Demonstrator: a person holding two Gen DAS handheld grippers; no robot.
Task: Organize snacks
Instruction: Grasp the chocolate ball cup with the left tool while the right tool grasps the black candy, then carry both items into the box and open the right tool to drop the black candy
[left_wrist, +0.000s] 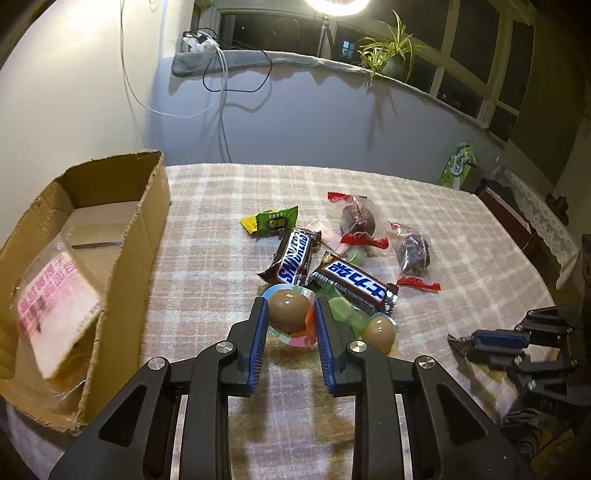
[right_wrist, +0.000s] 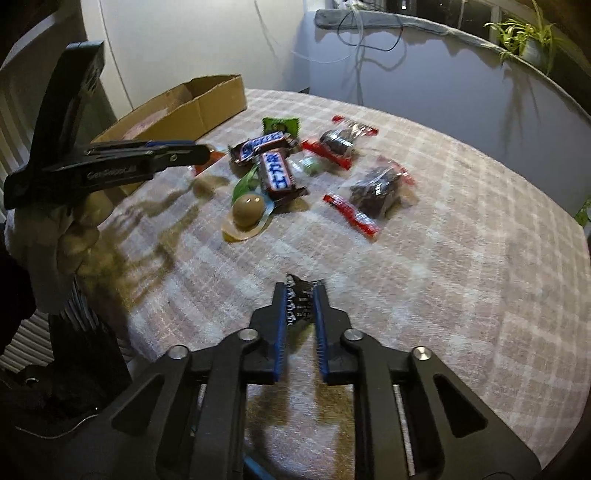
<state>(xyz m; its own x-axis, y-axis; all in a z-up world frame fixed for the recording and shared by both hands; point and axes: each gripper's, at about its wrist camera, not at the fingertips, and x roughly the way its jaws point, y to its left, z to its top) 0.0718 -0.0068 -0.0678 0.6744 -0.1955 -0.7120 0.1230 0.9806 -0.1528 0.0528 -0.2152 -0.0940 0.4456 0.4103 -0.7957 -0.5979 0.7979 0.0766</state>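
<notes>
Left gripper (left_wrist: 290, 314): my jaws clamped on a jelly cup (left_wrist: 289, 309), just above the tablecloth (left_wrist: 207, 206). Right gripper (right_wrist: 300, 301): closed on a dark wrapper (right_wrist: 301, 295), probably a candy bar; blurred. Cardboard box (left_wrist: 122, 236): left, near. Risk: the domed, slick cup squirts free if I swing fast.

box (left_wrist: 122, 236) left on table (left_wrist: 229, 206) | bread pack (left_wrist: 55, 306) in box | snack pile (left_wrist: 332, 266) right of box
</notes>
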